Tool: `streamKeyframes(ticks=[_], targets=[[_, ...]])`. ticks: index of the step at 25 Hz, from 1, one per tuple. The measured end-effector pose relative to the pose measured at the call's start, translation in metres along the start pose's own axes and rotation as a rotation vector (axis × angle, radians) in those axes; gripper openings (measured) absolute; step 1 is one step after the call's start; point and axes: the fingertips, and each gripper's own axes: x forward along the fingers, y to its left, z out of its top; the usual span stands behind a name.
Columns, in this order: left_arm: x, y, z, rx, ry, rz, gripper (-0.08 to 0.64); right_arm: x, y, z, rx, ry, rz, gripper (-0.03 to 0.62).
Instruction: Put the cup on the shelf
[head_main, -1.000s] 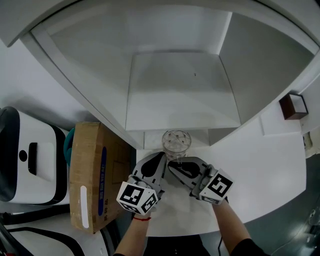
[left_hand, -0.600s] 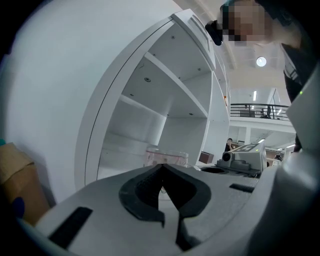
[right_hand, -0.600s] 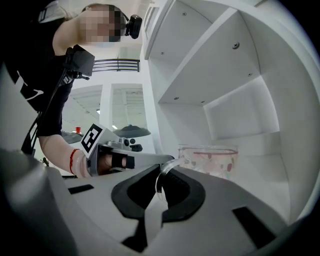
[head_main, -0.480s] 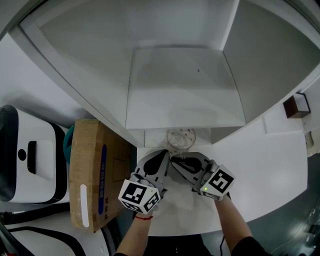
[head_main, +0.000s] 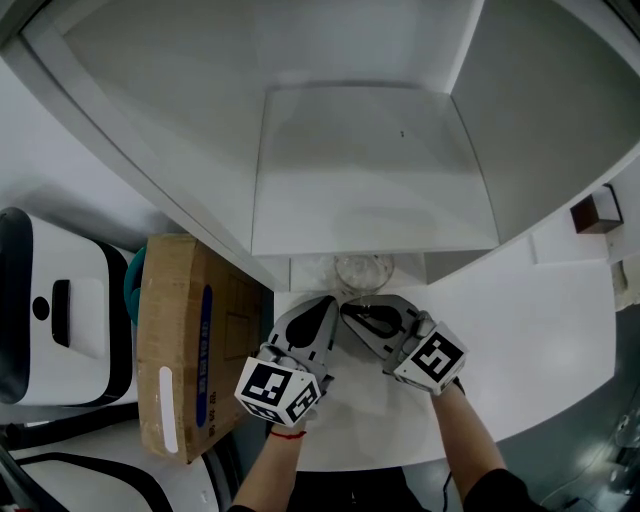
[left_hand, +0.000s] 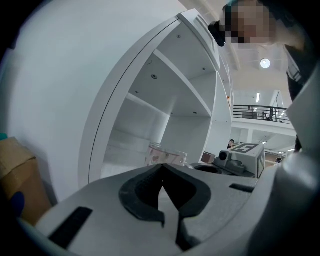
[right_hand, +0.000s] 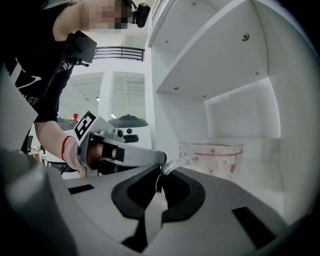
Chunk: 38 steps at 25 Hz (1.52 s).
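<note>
Your right gripper (head_main: 358, 316) has its jaws pressed onto the clear glass handle (right_hand: 165, 171) of the cup (head_main: 363, 270). That is why the cup sits out ahead of the jaws and not between them. Pinching the thin handle lets you push the body into the low compartment of the white shelf (head_main: 360, 170) without the gripper itself having to fit under the board above.

The cup stands upright at the front edge of that compartment, half covered by the board in the head view (the gripper hides its base, so I cannot tell whether it rests on the compartment floor).

Your left gripper (head_main: 318, 318) is pressed together on nothing. It sits just beside the right one, near the cup but apart from it. I judge you hold it there to be ready while staying out of the cup's path.
</note>
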Motion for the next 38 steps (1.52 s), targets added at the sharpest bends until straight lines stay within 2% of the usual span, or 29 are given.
streamKeyframes(ticks=[11, 20, 28, 38], targets=[[-0.003, 0.001, 0.0, -0.01, 0.0, -0.003, 0.005, -0.001, 0.0, -0.016, 0.005, 0.101, -0.056, 0.014], [-0.003, -0.003, 0.002, -0.02, -0.004, -0.015, 0.006, 0.002, -0.008, -0.017, 0.036, 0.119, -0.094, 0.019], [-0.006, -0.004, 0.001, -0.03, -0.002, -0.014, 0.006, -0.001, -0.009, -0.017, 0.086, 0.11, -0.105, 0.075], [-0.005, -0.003, 0.0, -0.031, 0.014, -0.017, 0.005, -0.021, -0.018, -0.02, 0.136, 0.116, -0.213, 0.077]])
